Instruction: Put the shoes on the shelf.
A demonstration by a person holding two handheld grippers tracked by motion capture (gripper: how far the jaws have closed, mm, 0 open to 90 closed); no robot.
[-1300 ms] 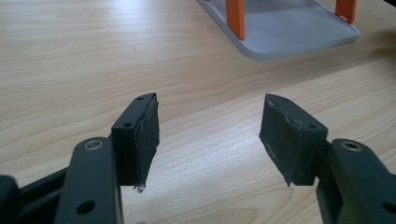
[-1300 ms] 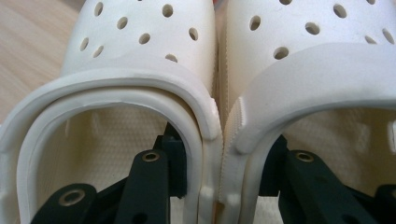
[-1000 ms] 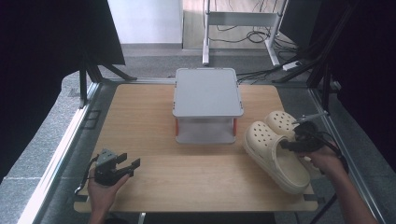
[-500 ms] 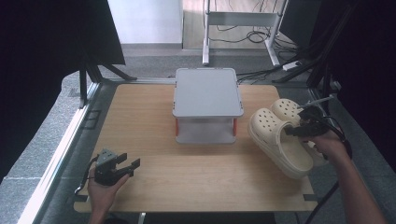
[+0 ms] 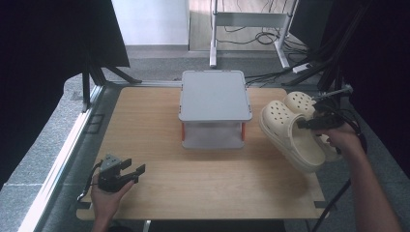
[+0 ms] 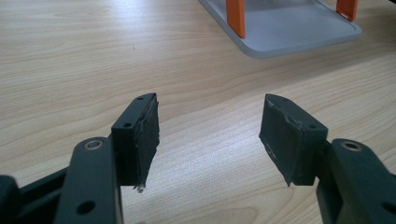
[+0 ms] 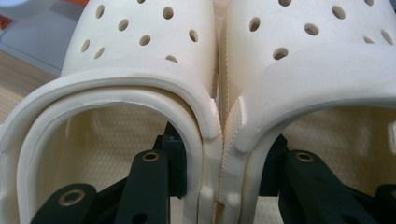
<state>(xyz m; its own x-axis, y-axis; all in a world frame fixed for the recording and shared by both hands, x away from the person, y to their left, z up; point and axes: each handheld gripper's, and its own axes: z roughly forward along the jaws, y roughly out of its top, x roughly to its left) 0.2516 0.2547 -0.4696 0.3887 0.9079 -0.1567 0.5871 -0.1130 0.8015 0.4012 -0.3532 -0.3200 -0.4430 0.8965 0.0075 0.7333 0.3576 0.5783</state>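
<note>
Cream foam: a pair of clogs [image 5: 290, 133], side by side, right of the grey two-tier stand [image 5: 215, 96].
Grip: right gripper [image 7: 219, 172] has one jaw inside each clog, pinching their touching inner walls together.
Long axis: toes point away from that hand, tilted up toward the stand (apparently clear of the table [image 5: 145, 121]; hard to confirm).
Nearer hand: the right.
Left gripper [image 6: 210, 130]: jaws apart, nothing between, at the near left corner.
Room: the stand's top is bare.

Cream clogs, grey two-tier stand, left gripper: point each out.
cream clogs [image 5: 290, 137], high view, on the nearer clog's rim.
grey two-tier stand [image 5: 214, 94], high view, on the middle of its top shelf.
left gripper [image 5: 133, 168], high view, midway between its fingertips.
</note>
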